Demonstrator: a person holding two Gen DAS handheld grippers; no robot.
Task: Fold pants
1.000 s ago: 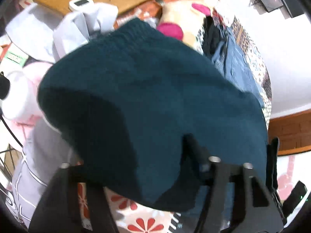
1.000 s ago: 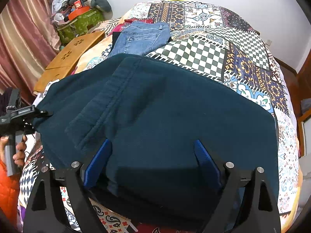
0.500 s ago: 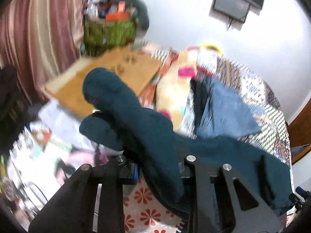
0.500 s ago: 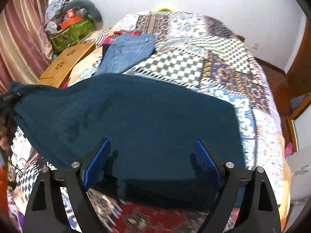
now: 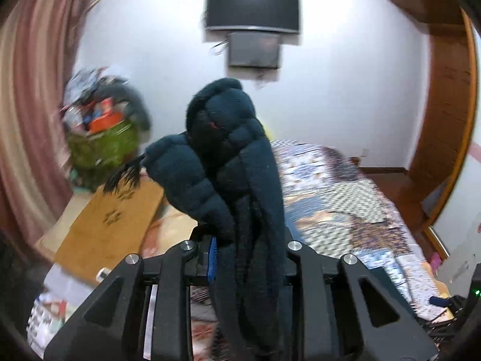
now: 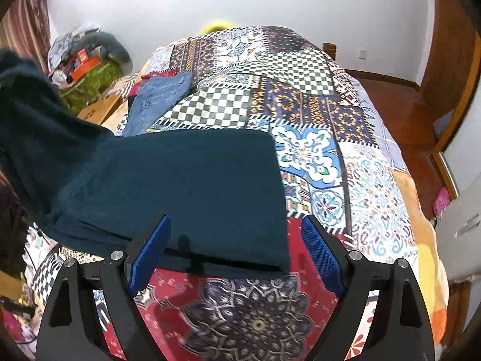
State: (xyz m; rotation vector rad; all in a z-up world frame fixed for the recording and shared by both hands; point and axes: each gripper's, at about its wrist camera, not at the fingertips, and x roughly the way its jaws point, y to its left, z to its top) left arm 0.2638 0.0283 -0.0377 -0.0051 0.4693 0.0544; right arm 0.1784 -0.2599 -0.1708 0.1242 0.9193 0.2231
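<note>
nearest in the left wrist view, the left gripper (image 5: 246, 258) has its jaws clamped on a thick bunch of the dark teal pants (image 5: 240, 180). the fabric is pinched between the pads and bulges up past them in soft rolls, with a frayed drawstring end (image 5: 124, 174) sticking out to the side. the left jaws have just been closing, with the cloth between them. held like that, one end of the pants is gathered up off the bed – probably so it can be carried over the rest as a fold.

in the right wrist view, the right gripper (image 6: 236, 251) has its jaws wide apart and holds nothing. its blue pads (image 6: 150, 249) hang over the near edge of the pants (image 6: 192, 186), one over the cloth and one just past its corner, not pressing on it. it looks placed to pin or pick up that edge, though that's only a guess.

the pants lie mostly flat on the patchwork quilt (image 6: 330, 156) near the front of the bed, a neat straight edge toward the middle. the far left part rises steeply up and out of the picture, toward where the other hand holds it.

beyond, a pair of blue jeans (image 6: 162, 96) lies on the quilt, near the teal cloth's far edge. past them sits a green bag (image 6: 93, 75) piled with clutter beside a striped curtain (image 5: 27, 126), and a dark screen (image 5: 252, 9) hangs on the white wall at the back.

the fold seems to be only starting – most of the cloth isn't doubled over yet.
</note>
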